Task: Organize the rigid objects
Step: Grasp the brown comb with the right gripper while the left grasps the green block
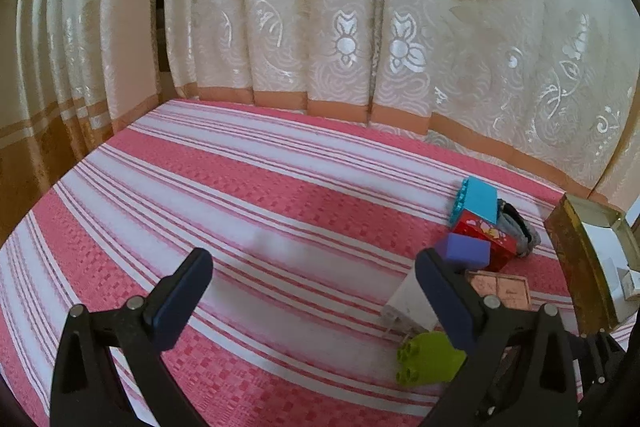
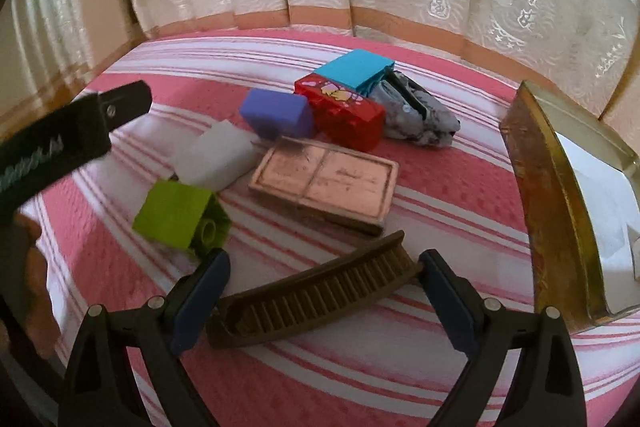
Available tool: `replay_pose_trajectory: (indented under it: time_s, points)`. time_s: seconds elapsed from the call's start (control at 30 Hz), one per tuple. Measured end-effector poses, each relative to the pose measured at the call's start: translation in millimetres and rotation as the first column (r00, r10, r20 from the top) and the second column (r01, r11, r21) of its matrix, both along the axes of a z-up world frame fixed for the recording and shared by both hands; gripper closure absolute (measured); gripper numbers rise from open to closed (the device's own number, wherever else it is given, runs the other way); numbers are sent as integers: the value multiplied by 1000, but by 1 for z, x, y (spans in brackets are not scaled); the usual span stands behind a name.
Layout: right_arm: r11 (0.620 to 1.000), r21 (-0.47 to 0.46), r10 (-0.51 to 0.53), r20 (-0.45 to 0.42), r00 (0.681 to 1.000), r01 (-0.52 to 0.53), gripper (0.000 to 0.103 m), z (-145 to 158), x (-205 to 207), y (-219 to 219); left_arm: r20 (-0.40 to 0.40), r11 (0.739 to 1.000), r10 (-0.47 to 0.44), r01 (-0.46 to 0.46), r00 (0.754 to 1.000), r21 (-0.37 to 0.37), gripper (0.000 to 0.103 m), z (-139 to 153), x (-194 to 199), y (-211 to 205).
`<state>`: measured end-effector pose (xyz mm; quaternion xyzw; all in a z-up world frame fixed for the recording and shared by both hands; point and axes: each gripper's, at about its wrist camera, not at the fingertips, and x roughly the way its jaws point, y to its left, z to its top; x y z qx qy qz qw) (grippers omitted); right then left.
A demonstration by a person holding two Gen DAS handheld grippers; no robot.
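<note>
The brown comb (image 2: 316, 291) lies on the striped pink cloth (image 2: 440, 195) near its front edge, beside the open gold tin (image 2: 548, 195) at the right edge. Its long axis runs slantwise across the gap of the right gripper (image 2: 324, 299), whose jaws stand released on either side of it, the pads not pressing; the right one looks just beside the comb's far tip. So the right hand is the nearer by far. The left gripper (image 1: 314, 291) hangs wide and empty over bare cloth, with the green block (image 1: 430, 357) and white block (image 1: 404, 301) just beside its right finger.
</note>
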<state>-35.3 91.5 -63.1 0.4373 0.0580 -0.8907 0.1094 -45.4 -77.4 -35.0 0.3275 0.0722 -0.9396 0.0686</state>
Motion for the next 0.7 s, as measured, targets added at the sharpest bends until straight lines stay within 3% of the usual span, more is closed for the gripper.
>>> replay_pose_trajectory:
  time_s: [0.23,0.4,0.53,0.7]
  points:
    - [996,-87,17,-11,1000,-18,7,5,19,40,20,994,-105,105,994,15,1,-1,1,15]
    - [985,-172,-1,-50,999,-8,7,11,21,55,86,979,-204,203,975,22,4,-10,-1,32]
    - [989,-147,-7,-137,990,-14,7,22,28,52,138,970,-243,242,960,19,12,-18,-2,41]
    - [994,-106,-19,-258,966,-9,7,34,36,51,133,965,-260,262,956,-2,14,-17,3,47]
